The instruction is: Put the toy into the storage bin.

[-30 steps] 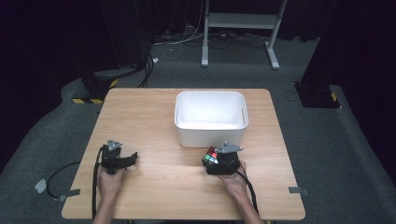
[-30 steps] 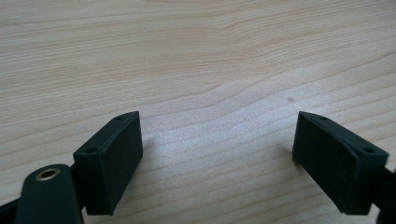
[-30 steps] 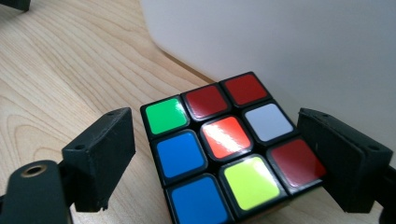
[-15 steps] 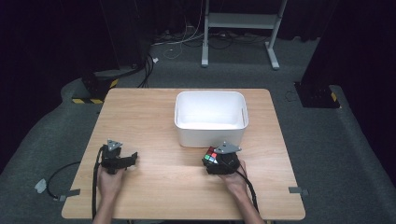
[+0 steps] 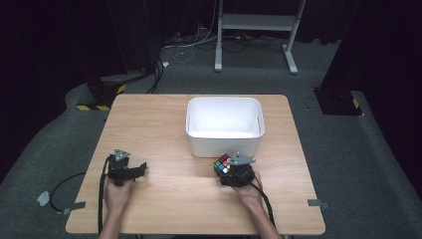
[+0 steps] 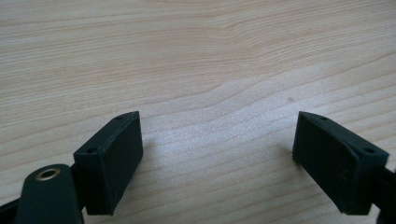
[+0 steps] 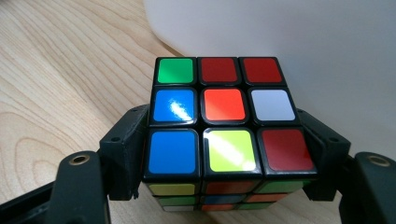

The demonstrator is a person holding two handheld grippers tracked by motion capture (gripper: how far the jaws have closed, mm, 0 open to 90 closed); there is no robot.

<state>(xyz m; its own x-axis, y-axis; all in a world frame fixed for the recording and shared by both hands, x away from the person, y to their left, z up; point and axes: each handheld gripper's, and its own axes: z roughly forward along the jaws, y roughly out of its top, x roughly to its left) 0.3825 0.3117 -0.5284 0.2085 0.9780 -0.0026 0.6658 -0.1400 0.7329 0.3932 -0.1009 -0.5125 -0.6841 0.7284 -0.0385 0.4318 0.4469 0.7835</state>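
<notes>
My left tool (image 5: pixel 141 168) lies low over the counter (image 5: pixel 159 124), toward the near left corner, my hand (image 5: pixel 117 191) behind it. Its jaws stand wide apart with nothing between them; in the left gripper view the two black pads (image 6: pixel 112 161) frame bare wood grain, and they look to sit on or just above the surface, though I cannot tell which. This tool is released and holds nothing.

Moving rightward, the white bin (image 5: pixel 224 125) sits on the counter's middle, closer to the far edge than to me, its long side running across.

Just in front of the bin's near wall, right of the counter's centre, my right tool (image 5: pixel 226 167) grips the puzzle cube (image 5: pixel 222 164). In the right gripper view the cube (image 7: pixel 226 119) is clamped between the jaws, one pad pressed to each side face, its top face showing green, red, blue, orange, white and yellow stickers. The white wall of the bin (image 7: pixel 303 42) rises just behind it, very near. The cube's underside seems close to the wood; whether it touches I cannot tell.
</notes>
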